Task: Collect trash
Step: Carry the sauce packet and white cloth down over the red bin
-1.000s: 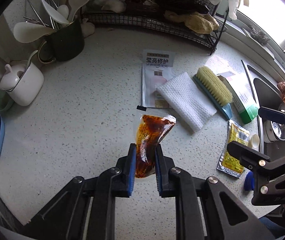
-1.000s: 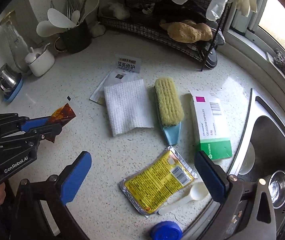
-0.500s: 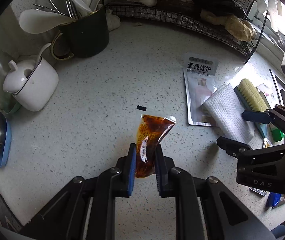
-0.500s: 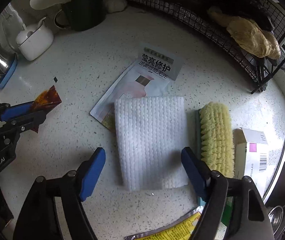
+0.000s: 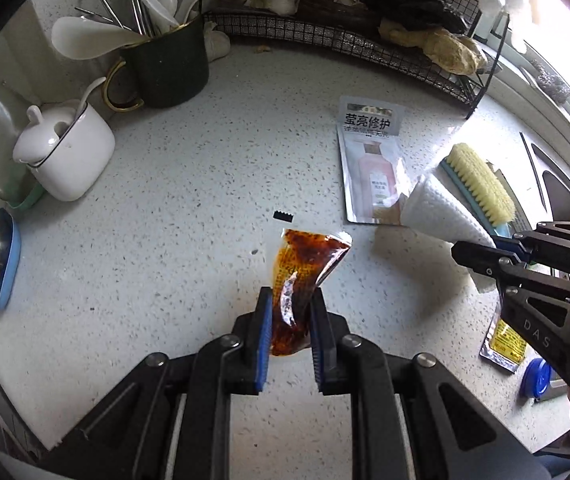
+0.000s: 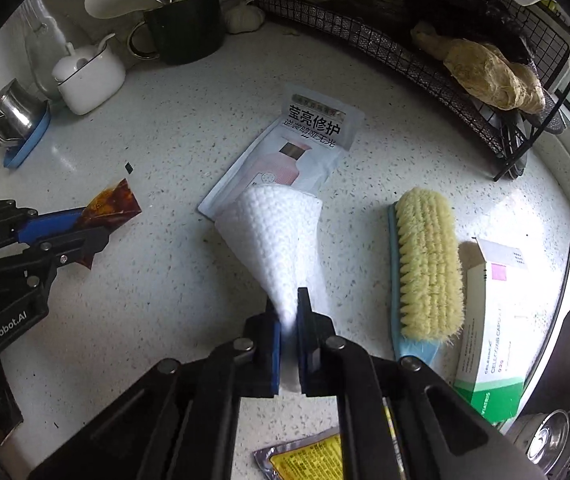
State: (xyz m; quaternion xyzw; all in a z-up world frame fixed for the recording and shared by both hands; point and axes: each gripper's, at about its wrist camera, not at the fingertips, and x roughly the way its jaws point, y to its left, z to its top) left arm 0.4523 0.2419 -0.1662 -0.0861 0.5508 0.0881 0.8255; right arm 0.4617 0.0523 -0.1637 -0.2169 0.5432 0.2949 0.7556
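Two pieces of trash are in hand: the left hand-held gripper [image 5: 291,322] pinches a limp, reddish-brown sauce sachet [image 5: 300,276] at its lower end, and the right hand-held gripper [image 6: 289,334], its jaws just closed, nips the near edge of a white waffle-textured paper towel [image 6: 275,240]. Both look light and soft; the towel drapes into a cone, its far edge on the grey cosmetic sachet [image 6: 309,140] on the speckled desk [image 6: 173,160]. Any edge should hold; the sachet looks slippery.
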